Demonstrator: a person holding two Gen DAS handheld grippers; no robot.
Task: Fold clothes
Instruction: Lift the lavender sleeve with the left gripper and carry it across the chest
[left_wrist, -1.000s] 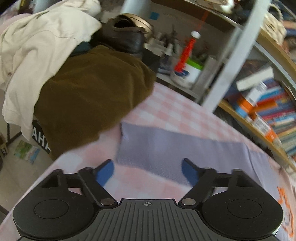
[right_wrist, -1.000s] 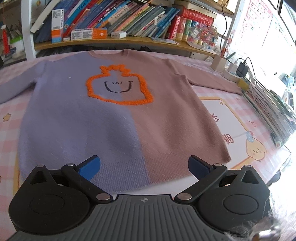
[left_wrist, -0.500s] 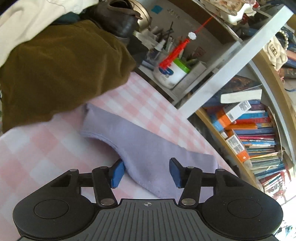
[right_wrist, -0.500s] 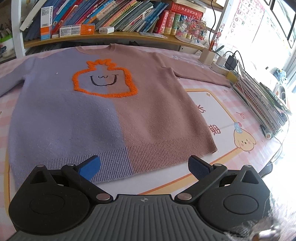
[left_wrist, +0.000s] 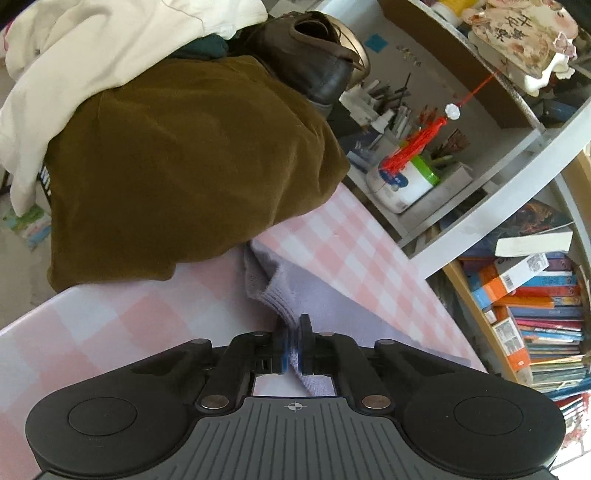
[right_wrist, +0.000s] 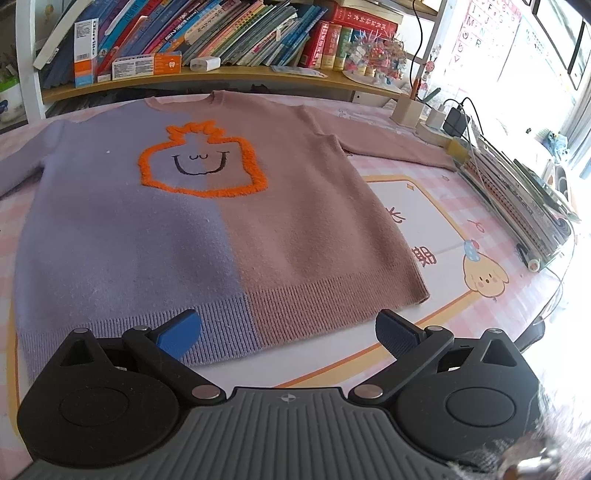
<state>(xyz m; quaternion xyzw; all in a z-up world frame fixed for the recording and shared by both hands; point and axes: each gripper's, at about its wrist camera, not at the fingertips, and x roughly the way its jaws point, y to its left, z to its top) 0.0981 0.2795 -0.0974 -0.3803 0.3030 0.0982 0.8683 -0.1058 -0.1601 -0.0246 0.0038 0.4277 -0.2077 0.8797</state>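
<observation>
A knitted sweater (right_wrist: 229, 229), half lilac and half dusty pink, lies flat and face up on a table covered with a pink-and-white checked cloth (right_wrist: 436, 206). Its long axis runs from the ribbed hem, nearest the right wrist camera, to the neckline, which points toward the wooden bookshelf (right_wrist: 207, 75) along the table's far edge. An orange fuzzy outline with a smiling face (right_wrist: 201, 166) sits on the chest. The pink sleeve stretches toward the table's right edge.

The right gripper (right_wrist: 288, 334) hovers low just in front of the hem, level and aimed at the neckline, its blue-tipped fingers (right_wrist: 179, 334) spread wide with nothing between them.

The left gripper (left_wrist: 293, 349) is near the table's left edge, fingers pinched tight on the lilac sleeve cuff (left_wrist: 280, 295), whose ribbed end buckles upward. Beyond it, a brown corduroy garment (left_wrist: 184, 166) drapes over that edge, with cream fabric (left_wrist: 85, 48) piled on top.
</observation>
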